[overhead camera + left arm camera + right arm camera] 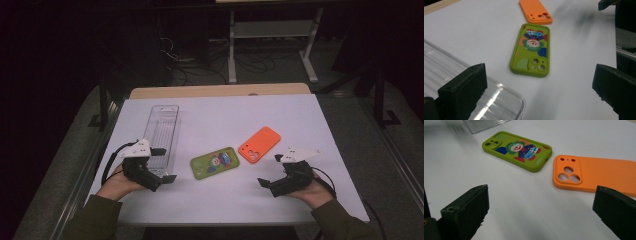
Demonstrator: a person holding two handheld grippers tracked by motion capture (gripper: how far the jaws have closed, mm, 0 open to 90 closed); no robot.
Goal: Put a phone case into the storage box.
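Left gripper (166, 165) has its jaws spread wide and empty, nothing between the pads; in the left gripper view its left jaw sits over the rounded near corner of the clear plastic tray (499, 100), whether touching I cannot tell, and the right jaw hangs over bare table. Right gripper (270, 170) also has its jaws wide apart, holding nothing, both over bare surface in the right gripper view. Green phone case (215, 162) with a cartoon clown print lies flat, back up, near the table's middle, between the two grippers and ahead of both; its camera-cutout end points toward the left gripper. Orange phone case (259, 144) lies flat just beside it on the far right, back up, three round lens holes at its near end; a small gap separates the two cases, not touching. The tray is long, ribbed, transparent, and runs front to back on the left side of the table, well apart from the orange case. A hand (116, 184) in an olive sleeve holds each gripper from the near edge. Surface is a white sheet over a table (310, 200) whose wooden edge shows at the far end. The room beyond is dark: grey floor, loose cables and the white legs of a stand (232, 55).
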